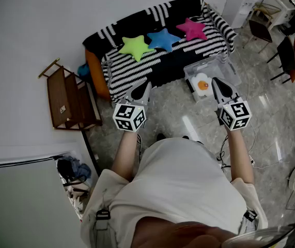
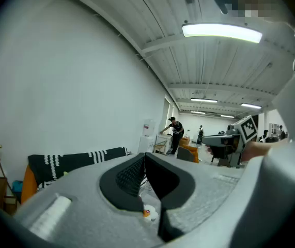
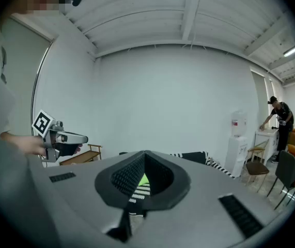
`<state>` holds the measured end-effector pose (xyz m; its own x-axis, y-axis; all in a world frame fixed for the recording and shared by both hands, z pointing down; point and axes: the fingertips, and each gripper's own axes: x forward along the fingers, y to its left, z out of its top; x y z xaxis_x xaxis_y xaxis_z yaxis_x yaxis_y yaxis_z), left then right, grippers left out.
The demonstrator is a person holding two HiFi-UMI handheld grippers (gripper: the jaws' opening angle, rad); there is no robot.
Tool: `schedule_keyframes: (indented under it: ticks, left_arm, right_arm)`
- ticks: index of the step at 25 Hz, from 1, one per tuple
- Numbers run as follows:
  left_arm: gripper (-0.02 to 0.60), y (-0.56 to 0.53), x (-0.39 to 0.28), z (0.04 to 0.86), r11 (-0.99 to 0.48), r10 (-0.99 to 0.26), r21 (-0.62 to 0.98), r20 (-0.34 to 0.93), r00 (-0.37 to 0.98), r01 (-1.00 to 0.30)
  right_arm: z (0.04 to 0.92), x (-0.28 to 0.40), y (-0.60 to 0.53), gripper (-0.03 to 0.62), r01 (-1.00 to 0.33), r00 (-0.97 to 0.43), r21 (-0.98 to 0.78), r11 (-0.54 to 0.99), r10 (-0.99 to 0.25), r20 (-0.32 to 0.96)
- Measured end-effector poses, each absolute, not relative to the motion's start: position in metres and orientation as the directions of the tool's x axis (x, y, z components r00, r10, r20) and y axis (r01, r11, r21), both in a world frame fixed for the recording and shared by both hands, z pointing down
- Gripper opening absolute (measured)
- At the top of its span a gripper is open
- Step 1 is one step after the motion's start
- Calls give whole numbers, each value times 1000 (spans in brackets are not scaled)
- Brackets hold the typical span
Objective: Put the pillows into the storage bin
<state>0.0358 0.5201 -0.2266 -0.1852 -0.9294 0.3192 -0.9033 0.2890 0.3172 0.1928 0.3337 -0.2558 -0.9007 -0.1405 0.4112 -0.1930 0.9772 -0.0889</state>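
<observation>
The left gripper (image 1: 145, 86) and right gripper (image 1: 218, 82) are both clenched and empty. Three plush star-shaped pillows (image 1: 162, 39) lie on the striped knit sofa (image 1: 137, 71), near the clear plastic bin (image 1: 189, 75).

No text, label or number can be read.

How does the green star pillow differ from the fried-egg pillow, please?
The green star pillow is a lime five-pointed star; the fried-egg pillow is white and rounded with an orange yolk. The green star pillow lies on the striped sofa; the fried-egg pillow sits inside the clear storage bin. Both are novelty-shaped pillows.
</observation>
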Motion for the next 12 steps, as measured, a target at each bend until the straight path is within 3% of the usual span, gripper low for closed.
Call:
schedule_keyframes:
  ticks: [12]
  left_arm:
    - [18,525,36,-225,290,-928,324,324,-183,-900]
  right_arm:
    - [-259,192,341,3,-195,-904,-83,977,-147,402]
